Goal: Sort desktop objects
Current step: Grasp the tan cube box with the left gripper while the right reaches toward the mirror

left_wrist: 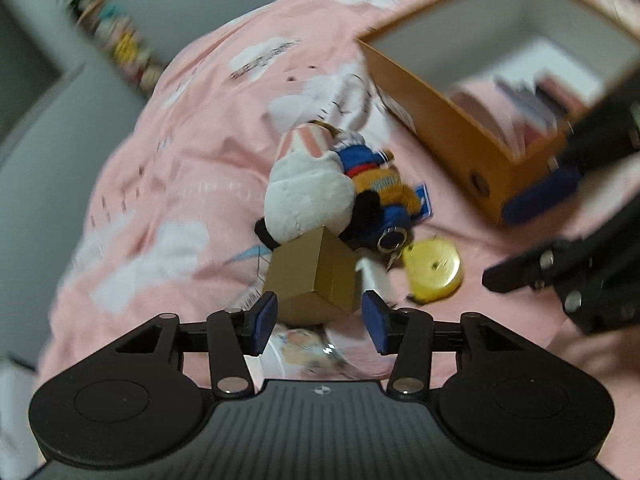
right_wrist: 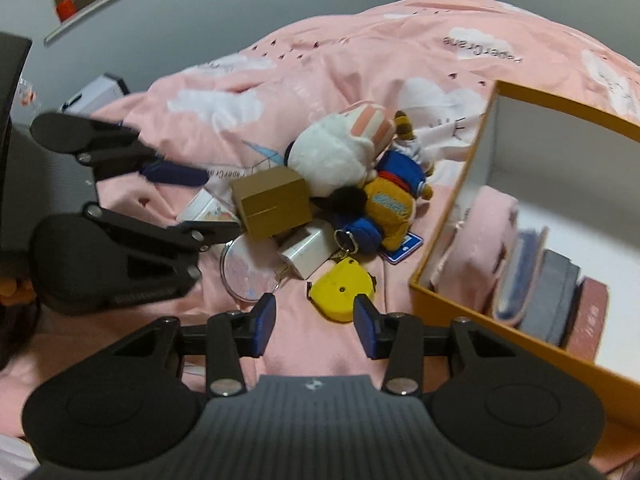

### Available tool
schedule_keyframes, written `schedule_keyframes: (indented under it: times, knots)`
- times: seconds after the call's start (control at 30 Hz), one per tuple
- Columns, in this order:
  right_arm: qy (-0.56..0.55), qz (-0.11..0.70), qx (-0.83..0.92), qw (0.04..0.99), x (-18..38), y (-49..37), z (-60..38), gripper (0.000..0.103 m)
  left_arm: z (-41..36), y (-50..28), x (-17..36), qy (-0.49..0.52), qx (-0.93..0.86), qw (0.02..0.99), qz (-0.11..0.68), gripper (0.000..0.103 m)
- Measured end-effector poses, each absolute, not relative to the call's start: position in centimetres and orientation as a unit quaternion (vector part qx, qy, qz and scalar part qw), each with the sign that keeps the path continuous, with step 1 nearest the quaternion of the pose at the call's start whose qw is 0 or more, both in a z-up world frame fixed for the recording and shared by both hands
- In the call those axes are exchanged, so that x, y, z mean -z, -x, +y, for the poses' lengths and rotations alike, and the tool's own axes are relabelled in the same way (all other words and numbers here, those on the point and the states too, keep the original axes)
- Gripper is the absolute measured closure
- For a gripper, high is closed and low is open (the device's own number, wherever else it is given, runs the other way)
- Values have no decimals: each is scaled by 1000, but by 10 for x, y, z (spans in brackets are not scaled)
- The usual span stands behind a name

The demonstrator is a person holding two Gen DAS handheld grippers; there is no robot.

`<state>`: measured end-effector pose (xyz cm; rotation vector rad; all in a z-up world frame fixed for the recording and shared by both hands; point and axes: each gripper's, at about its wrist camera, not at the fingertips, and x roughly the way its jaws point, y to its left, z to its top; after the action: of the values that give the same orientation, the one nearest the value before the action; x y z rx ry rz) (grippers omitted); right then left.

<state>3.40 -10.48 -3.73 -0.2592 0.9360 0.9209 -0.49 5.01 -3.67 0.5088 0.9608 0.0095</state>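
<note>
A pile of small things lies on a pink bedspread [right_wrist: 320, 80]: a brown cardboard box [left_wrist: 312, 276] [right_wrist: 274, 202], a white plush toy [left_wrist: 308, 196] [right_wrist: 336, 156], an orange and blue plush keychain [left_wrist: 384, 196] [right_wrist: 392, 204], a yellow tape measure [left_wrist: 434, 274] [right_wrist: 342, 290], a white charger [right_wrist: 306, 252] and a clear round disc [right_wrist: 246, 274]. My left gripper [left_wrist: 320, 320] is open, with the brown box just ahead between its fingers. My right gripper [right_wrist: 316, 324] is open and empty, just short of the tape measure.
An open orange storage box [right_wrist: 452, 224] [left_wrist: 440, 120] stands at the right, holding a pink pouch [right_wrist: 476, 236] and several upright books or wallets. A grey wall runs behind the bed. Each gripper shows in the other's view.
</note>
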Motion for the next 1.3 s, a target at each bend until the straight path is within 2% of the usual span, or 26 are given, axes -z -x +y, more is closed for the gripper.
schedule_keyframes:
  times: [0.1,0.37,0.73,0.83,1.0,1.13,1.3]
  knots:
    - [141,449,-435,768,47,-38,-95,64,41,2,52,-292,12,840,456,46]
    - [169,462,-430,757,65,-44,-83,64,25,2,92,-431,10,789,437,40]
    - [176,470,-427,752,74,-47,-78,64,29,-14,112,-449,1,779,437,39]
    - [170,476,-432,747,76,-47,-77,64,29,-13,111,-445,-2,782,435,43]
    - [171,473,-456,734,76,-47,-71,64,44,-11,82,-355,-9,821,447,48]
    - [162,473,-474,725,75,-51,-63,68,72,-10,42,-204,-10,864,461,50]
    - [153,471,-494,715,76,-57,-42,67,114,-1,8,-34,-36,884,466,50]
